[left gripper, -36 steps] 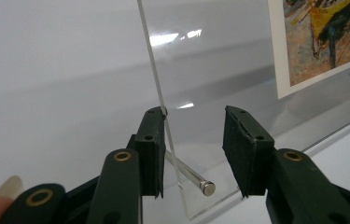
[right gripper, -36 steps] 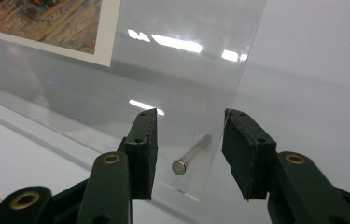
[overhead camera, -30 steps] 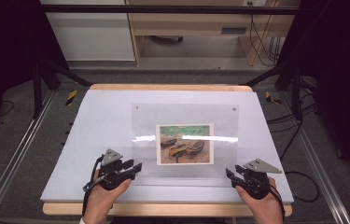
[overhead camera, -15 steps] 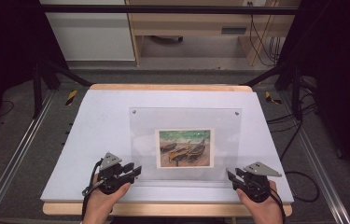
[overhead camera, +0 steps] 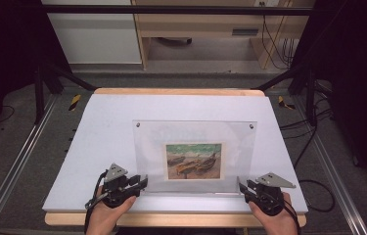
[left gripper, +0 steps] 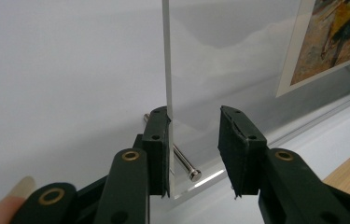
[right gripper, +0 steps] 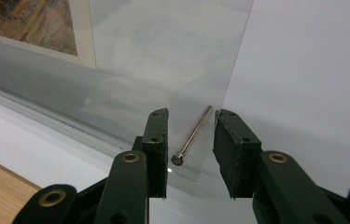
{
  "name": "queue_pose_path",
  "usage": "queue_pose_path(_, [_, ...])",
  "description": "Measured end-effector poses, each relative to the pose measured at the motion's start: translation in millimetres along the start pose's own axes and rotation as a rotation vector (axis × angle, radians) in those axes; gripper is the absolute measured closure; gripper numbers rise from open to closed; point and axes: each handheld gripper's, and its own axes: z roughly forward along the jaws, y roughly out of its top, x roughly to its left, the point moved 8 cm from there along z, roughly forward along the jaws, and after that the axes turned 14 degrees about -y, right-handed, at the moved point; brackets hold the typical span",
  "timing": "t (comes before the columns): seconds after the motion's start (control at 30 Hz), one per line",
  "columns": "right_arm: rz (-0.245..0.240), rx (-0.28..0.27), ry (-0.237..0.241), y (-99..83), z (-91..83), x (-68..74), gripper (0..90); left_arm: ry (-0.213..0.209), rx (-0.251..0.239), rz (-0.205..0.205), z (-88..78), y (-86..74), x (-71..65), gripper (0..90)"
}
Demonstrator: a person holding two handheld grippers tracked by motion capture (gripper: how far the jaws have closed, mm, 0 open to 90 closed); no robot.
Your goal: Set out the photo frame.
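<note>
A clear acrylic picture frame (overhead camera: 195,132) holding a painting of boats (overhead camera: 194,160) stands tilted up on the white table, its lower edge toward me. My left gripper (overhead camera: 144,182) holds its lower left corner. In the left gripper view (left gripper: 194,114), one pad lies against the panel's side edge (left gripper: 165,56), with a metal pin (left gripper: 184,163) between the jaws. My right gripper (overhead camera: 242,186) is shut on the lower right corner. In the right gripper view (right gripper: 191,114), that corner's pin (right gripper: 193,135) spans the gap. Its jaws have just been closing on the frame.
The white sheet (overhead camera: 112,127) covers a wooden table whose front edge (overhead camera: 171,219) is by my hands. Metal rails (overhead camera: 14,171) run along both sides. Yellow-black pieces (overhead camera: 75,101) lie off the far corners. A cabinet (overhead camera: 98,34) stands behind.
The frame has come toward me and looks larger, its lower edge now level with the gripper tips. Both hands have hardly moved.
</note>
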Motion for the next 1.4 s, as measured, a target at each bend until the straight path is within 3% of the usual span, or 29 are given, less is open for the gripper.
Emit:
queue_pose_path(0.7, [-0.012,0.036,0.019,-13.2,-2.5,3.0,65.6,-0.003,0.034,0.034,0.8,-13.9,-4.8,60.1])
queue_pose_path(1.4, [-0.004,0.022,0.032,-11.9,-3.1,1.7,65.0,-0.019,0.034,0.021,0.1,-13.7,-3.7,59.8])
